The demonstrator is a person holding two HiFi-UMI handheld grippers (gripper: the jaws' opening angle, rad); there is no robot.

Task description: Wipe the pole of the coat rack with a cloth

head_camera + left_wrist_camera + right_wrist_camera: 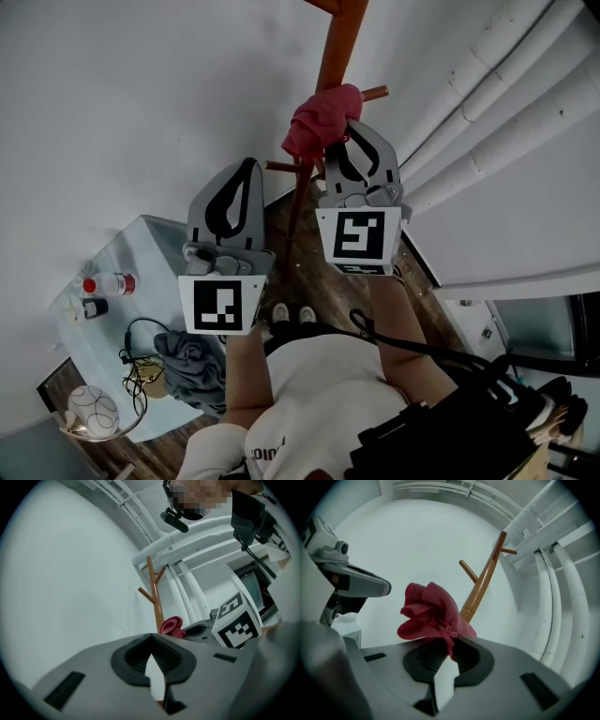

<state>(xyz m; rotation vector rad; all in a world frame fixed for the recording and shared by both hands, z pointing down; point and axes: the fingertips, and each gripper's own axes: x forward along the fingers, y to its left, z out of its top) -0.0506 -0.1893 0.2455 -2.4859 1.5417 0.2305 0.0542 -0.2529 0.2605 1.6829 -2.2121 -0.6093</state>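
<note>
The cloth (323, 120) is a pink-red, coarse-woven rag, crumpled into soft folds. The pole (337, 52) of the coat rack is smooth, round, orange-brown wood with short angled pegs (375, 93) branching off it.

In the head view, ribbed white pipes (506, 84) run along the wall at 2 o'clock. A pale worktop (141, 244) at 8 o'clock carries a red-capped bottle (111, 284), a grey garment (187, 361) and cables. The floor (286, 248) is dark wood plank.

The right tool (447, 651) has its jaws clamped on a pinched fold of the cloth, and the bunch spills out at 12 o'clock from the tips, lying against the pole and hiding that stretch of it. The left tool (152, 644) has its jaws together with nothing between them, and it is at 8 o'clock from the cloth, clear of both cloth and pole.
</note>
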